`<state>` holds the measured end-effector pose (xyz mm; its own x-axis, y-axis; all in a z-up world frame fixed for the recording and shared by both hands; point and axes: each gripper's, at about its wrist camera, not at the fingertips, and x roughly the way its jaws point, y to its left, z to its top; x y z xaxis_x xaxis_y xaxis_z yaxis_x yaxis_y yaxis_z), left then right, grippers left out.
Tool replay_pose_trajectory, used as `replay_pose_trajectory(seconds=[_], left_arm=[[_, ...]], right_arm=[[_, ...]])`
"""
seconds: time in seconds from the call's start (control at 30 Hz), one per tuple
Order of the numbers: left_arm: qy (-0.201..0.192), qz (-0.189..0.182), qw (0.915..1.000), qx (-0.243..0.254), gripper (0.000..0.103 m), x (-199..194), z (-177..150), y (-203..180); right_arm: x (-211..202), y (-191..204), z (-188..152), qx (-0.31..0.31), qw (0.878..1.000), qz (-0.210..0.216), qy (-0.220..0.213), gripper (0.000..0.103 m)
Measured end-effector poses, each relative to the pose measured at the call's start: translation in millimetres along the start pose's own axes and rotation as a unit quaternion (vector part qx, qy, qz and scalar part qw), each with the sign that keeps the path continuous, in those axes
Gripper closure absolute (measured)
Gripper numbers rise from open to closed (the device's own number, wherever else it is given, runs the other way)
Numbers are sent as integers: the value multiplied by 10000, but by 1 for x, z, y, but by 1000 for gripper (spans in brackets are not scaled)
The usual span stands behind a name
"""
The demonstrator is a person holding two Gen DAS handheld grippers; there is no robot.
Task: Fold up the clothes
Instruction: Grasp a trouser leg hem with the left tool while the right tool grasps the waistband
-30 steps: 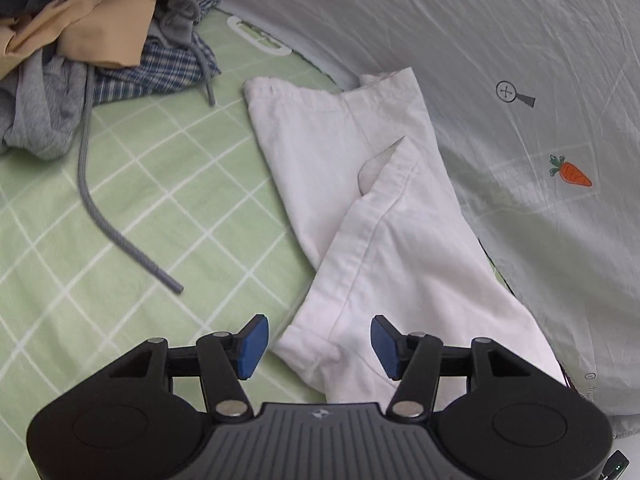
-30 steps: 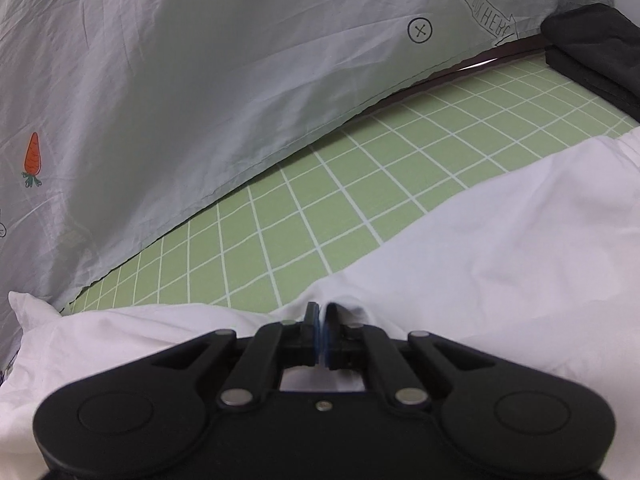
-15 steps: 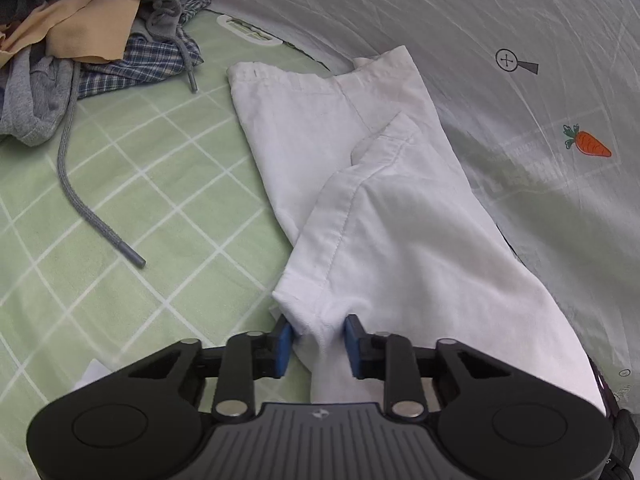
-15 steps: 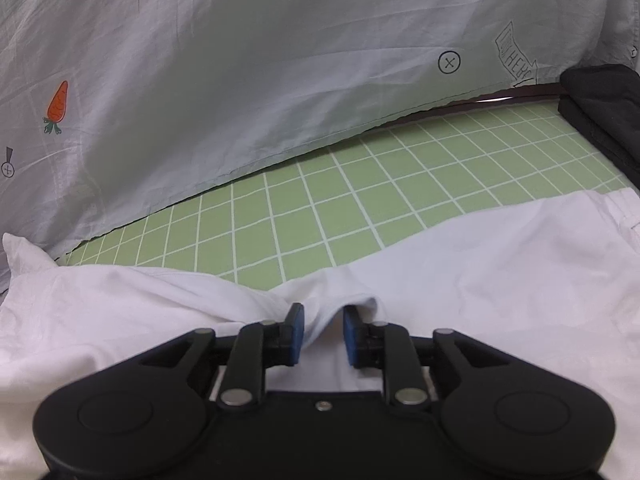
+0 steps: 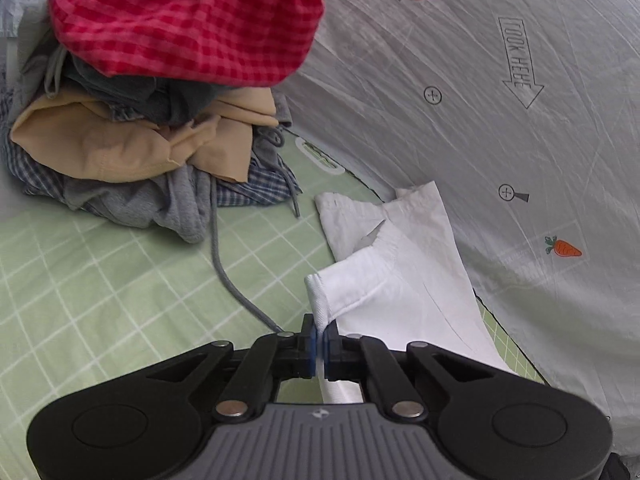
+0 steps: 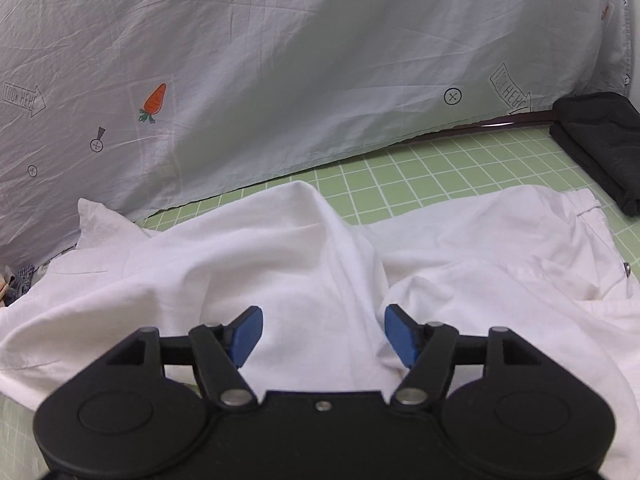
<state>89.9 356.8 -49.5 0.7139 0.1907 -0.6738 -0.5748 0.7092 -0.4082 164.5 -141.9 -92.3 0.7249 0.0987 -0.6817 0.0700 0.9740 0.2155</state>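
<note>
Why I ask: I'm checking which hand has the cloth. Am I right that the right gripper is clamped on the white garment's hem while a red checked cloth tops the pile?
Not quite. It is the left gripper that is clamped on the white garment, as the left wrist view shows. The right gripper is opening above the cloth, gripping nothing. The red checked cloth does top the pile.

Left tongs [image 5: 320, 344] pinched on white garment's hem [image 5: 320, 304], beside clothes pile [image 5: 160, 120].

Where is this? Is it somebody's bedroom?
Probably a home laundry-folding spot, maybe not a bedroom. There is a green checked mat, a heap of unfolded clothes, white trousers spread out, and a carrot-print sheet hung behind.
</note>
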Motion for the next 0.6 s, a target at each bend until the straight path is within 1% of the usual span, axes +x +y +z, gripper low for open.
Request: replay_pose_trajectory(seconds=[0.1, 0.13, 0.2, 0.33, 0.43, 0.53, 0.57, 0.6], left_arm=[[-374, 206, 9990, 102, 99, -35, 4, 21], [-407, 285, 9987, 82, 99, -43, 4, 30], [-379, 434, 9983, -28, 99, -54, 2, 50], [-158, 634, 9973, -344, 99, -65, -15, 89], [-26, 722, 9967, -378, 99, -70, -29, 103], [27, 750, 9965, -367, 99, -74, -38, 107], [29, 755, 9965, -365, 99, -76, -40, 107], [31, 761, 9964, -364, 99, -77, -42, 108]], right_arm=[[-20, -12, -24, 181, 9998, 28, 124, 34], [-26, -18, -32, 273, 9995, 23, 165, 34], [-37, -32, -49, 531, 9981, -3, 296, 34], [-57, -59, -79, 1170, 9919, -155, 462, 34], [-80, -80, -98, 1654, 9850, -399, 294, 34], [-108, -107, -107, 2165, 9734, -740, -101, 34], [-114, -117, -109, 2293, 9694, -859, -196, 33], [-121, -127, -110, 2414, 9651, -977, -282, 28]])
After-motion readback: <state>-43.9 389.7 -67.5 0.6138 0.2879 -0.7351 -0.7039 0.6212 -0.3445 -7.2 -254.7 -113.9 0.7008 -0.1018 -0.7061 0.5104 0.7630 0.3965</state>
